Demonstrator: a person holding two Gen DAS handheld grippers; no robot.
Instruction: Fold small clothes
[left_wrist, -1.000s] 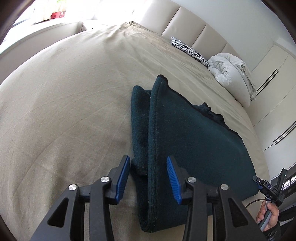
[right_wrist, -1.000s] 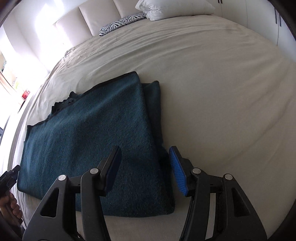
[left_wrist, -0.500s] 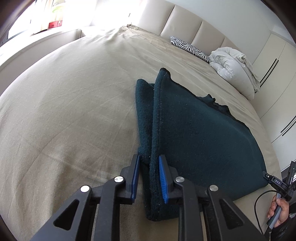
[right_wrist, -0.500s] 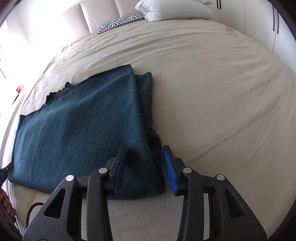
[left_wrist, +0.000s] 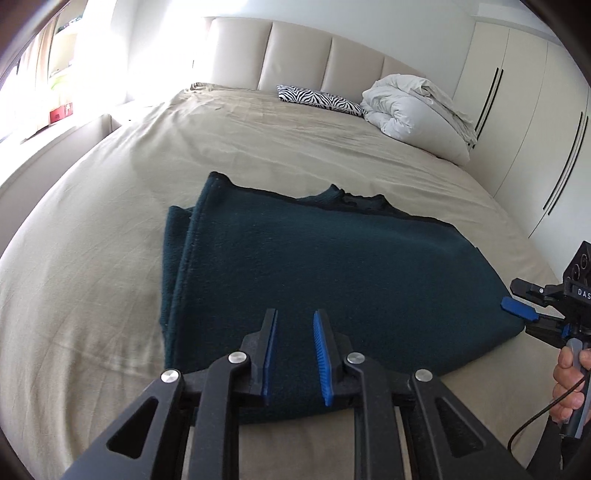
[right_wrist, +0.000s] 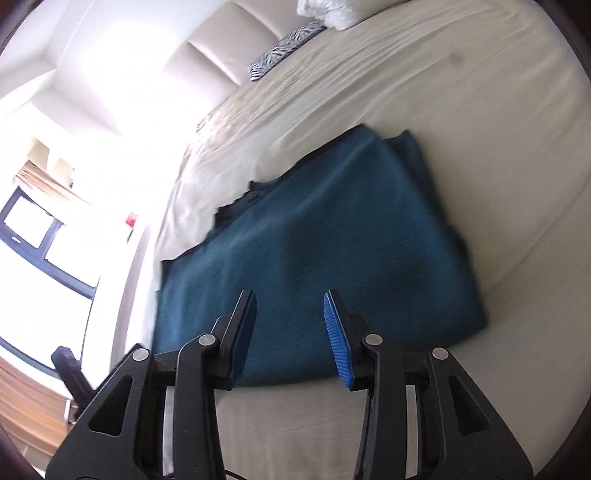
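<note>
A dark teal garment (left_wrist: 332, 258) lies folded flat on the beige bed (left_wrist: 92, 258), with a doubled edge along its left side. My left gripper (left_wrist: 293, 317) hovers over the middle of the garment's near edge. Only a narrow gap separates its jaws, and no cloth is pinched between the blue pads. In the right wrist view the same garment (right_wrist: 332, 240) looks blurred. My right gripper (right_wrist: 290, 295) stands open above its near edge. From the left wrist view the right gripper (left_wrist: 517, 310) sits at the garment's right corner, held by a hand (left_wrist: 570, 369).
A zebra-print cushion (left_wrist: 321, 99) and a bundled white duvet (left_wrist: 413, 110) lie by the padded headboard (left_wrist: 295, 51). White wardrobe doors (left_wrist: 535, 129) line the right side. A bright window (right_wrist: 37, 240) and a low ledge with a red box (left_wrist: 57, 115) are on the left.
The left jaws narrowed around the garment's doubled left edge, then came off it, rightward to the middle of the near edge. The right jaws narrowed and its view rolled and shifted left.
</note>
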